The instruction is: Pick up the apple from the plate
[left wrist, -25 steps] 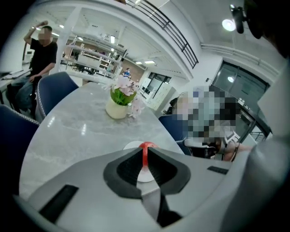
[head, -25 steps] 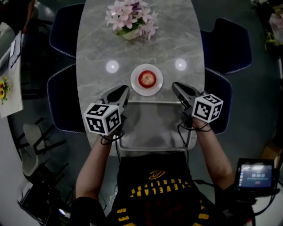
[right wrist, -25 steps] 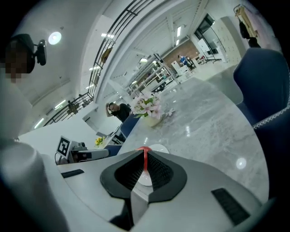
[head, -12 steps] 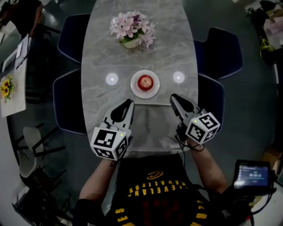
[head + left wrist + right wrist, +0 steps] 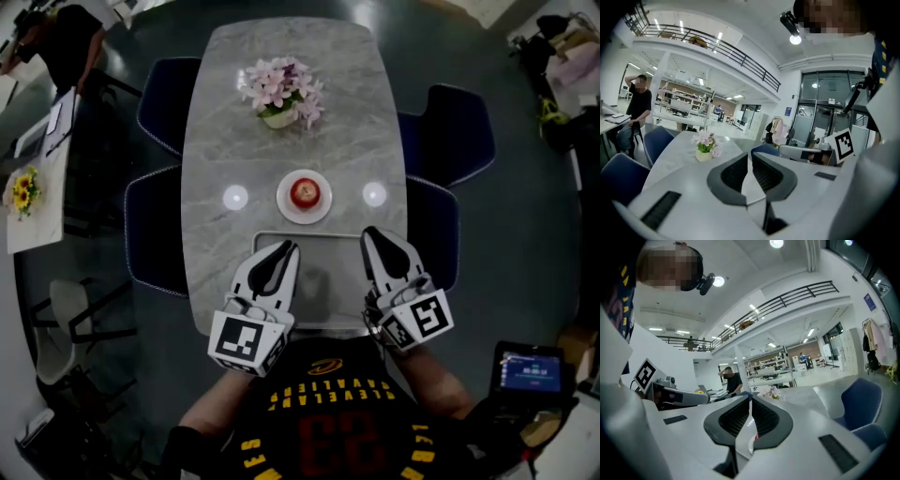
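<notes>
A red apple (image 5: 305, 192) sits on a small white plate (image 5: 286, 208) in the middle of the grey marble table (image 5: 225, 150). My left gripper (image 5: 285, 247) and right gripper (image 5: 367, 232) are both shut and empty. They hover over a grey tray (image 5: 323, 281) at the table's near end, well short of the plate. In the left gripper view the left gripper (image 5: 750, 156) points past the flowers (image 5: 705, 145). Through the jaws of the right gripper (image 5: 750, 401), the right gripper view shows a sliver of the apple (image 5: 755, 436).
A pot of pink flowers (image 5: 281, 92) stands beyond the plate. Dark blue chairs (image 5: 155, 230) (image 5: 450, 131) flank the table on both sides. A small screen (image 5: 530, 370) hangs at my right. A person (image 5: 640, 101) stands far off to the left.
Both grippers have drawn back toward my body, away from the plate, and now sit over the tray. The head camera has risen, so the table looks smaller.
</notes>
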The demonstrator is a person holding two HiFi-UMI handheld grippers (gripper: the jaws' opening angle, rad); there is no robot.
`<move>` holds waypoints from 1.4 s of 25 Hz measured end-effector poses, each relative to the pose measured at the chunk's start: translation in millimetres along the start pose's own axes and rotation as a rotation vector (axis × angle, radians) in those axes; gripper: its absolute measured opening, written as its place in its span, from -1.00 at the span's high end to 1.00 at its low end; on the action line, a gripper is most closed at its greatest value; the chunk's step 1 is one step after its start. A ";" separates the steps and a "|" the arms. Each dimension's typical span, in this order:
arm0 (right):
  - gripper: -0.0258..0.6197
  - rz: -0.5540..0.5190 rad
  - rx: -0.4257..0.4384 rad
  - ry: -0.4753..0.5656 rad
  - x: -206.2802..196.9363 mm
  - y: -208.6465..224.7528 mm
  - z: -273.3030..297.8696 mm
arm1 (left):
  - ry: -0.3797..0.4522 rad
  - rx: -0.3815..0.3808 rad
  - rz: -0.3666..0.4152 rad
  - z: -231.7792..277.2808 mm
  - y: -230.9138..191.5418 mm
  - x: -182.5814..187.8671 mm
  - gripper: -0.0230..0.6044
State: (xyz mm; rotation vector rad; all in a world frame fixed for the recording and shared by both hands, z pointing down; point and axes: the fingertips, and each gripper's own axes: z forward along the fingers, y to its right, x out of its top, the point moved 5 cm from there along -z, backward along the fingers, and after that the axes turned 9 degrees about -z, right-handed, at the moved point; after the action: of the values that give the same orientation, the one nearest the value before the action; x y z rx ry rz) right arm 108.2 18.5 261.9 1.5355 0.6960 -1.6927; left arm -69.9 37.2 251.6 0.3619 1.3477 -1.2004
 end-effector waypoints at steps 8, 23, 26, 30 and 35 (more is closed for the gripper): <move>0.83 -0.072 0.053 0.065 36.2 -43.1 -4.7 | 0.077 -0.094 0.030 -9.2 36.0 26.8 0.82; 0.83 -0.086 0.042 0.062 8.4 -29.8 30.5 | 0.041 -0.091 0.063 18.6 5.4 5.7 0.82; 0.83 -0.064 0.041 0.073 14.0 -32.8 18.8 | 0.022 -0.100 0.067 14.5 17.7 2.9 0.82; 0.83 0.002 0.021 0.065 47.8 -36.2 -26.4 | 0.021 -0.112 0.102 -6.7 67.1 21.9 0.82; 0.88 -0.048 0.030 -0.012 37.9 -33.5 -27.0 | 0.015 -0.103 0.083 -3.6 63.2 20.3 0.82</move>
State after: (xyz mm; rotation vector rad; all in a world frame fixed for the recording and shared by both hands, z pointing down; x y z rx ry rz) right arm 96.5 53.4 218.0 1.5396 0.7092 -1.7536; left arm -25.0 57.0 206.7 0.3501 1.3883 -1.0572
